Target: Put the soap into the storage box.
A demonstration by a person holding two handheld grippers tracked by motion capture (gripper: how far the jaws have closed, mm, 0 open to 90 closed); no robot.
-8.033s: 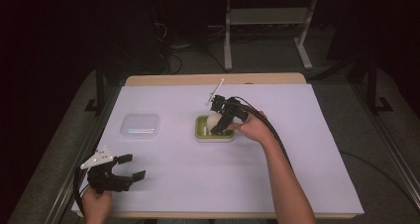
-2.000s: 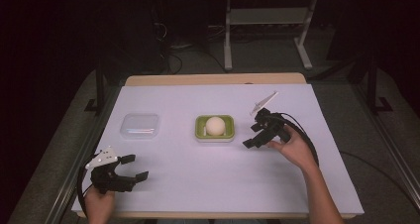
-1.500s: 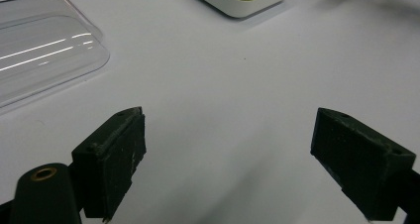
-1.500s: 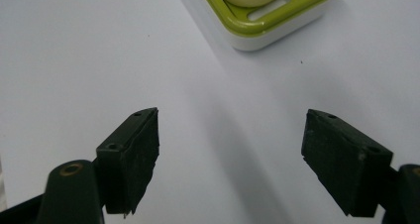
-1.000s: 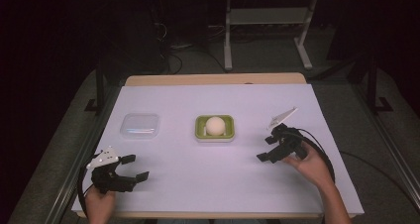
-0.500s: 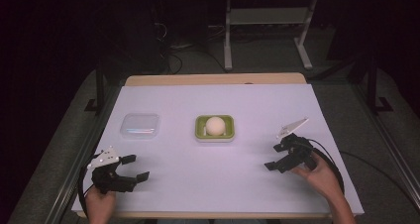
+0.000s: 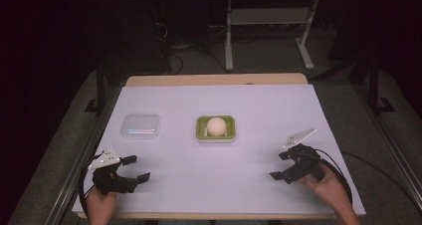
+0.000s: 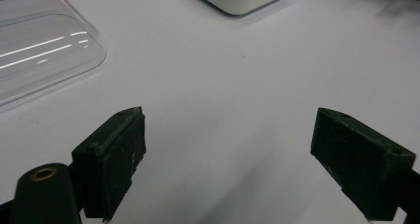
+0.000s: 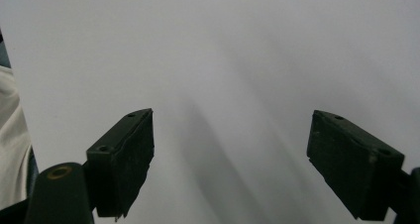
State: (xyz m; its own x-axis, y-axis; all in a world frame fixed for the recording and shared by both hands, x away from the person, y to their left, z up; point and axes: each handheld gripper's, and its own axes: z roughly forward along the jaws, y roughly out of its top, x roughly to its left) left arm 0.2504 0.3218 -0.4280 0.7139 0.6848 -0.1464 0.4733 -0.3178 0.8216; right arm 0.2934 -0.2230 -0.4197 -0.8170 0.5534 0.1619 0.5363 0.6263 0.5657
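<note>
While both grippers rest low on the white worktop, the left gripper sits at about 8 o'clock and the right gripper at about 4 o'clock, each with fingers spread wide apart and nothing between them. At centre, the pale ball sits in the green-lined tray, well apart from both grippers. At 9 o'clock of the tray lies the clear lid, flat on the worktop.
</note>
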